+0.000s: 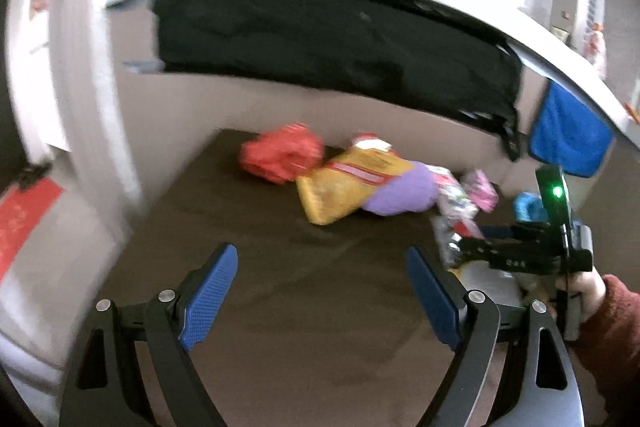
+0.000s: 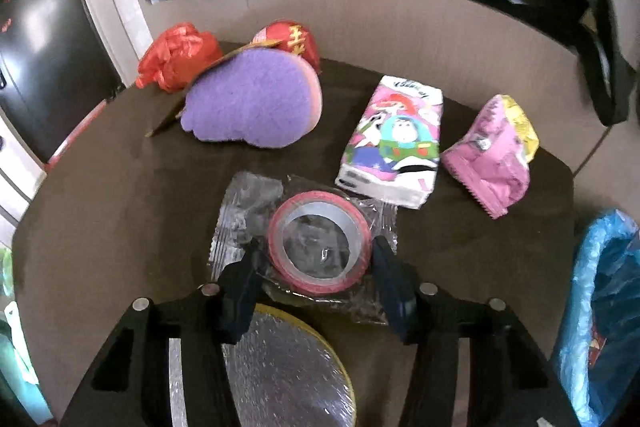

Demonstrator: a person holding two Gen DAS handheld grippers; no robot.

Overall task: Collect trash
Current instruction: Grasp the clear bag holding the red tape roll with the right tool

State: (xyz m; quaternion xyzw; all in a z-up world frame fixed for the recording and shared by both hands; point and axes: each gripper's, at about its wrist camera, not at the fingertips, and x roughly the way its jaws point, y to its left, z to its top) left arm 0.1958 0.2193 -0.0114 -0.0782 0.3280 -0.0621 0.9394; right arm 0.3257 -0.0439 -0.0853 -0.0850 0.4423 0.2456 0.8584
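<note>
Dark brown table, rounded corners; taking the tape roll as my landmark. My right gripper has its fingers set on either side of that roll, which is pink-rimmed and sealed in a clear crinkled wrapper; pads look to be touching the wrapper, though I cannot tell whether they are bearing on it. Nearer me than the roll, under my claw, one round foil-faced disc with a gold rim. Beyond the roll: one cartoon-printed tissue pack just behind and right, one pink snack packet further right near the table's right edge, one purple sponge behind and left, one crumpled red bag and one red printed packet at the far edge. Right of the roll, off the table edge, one bin lined with a blue bag. Bare tabletop lies left of the roll, out to the left edge. My left gripper is spread wide and empty over open tabletop, well left of the roll.
</note>
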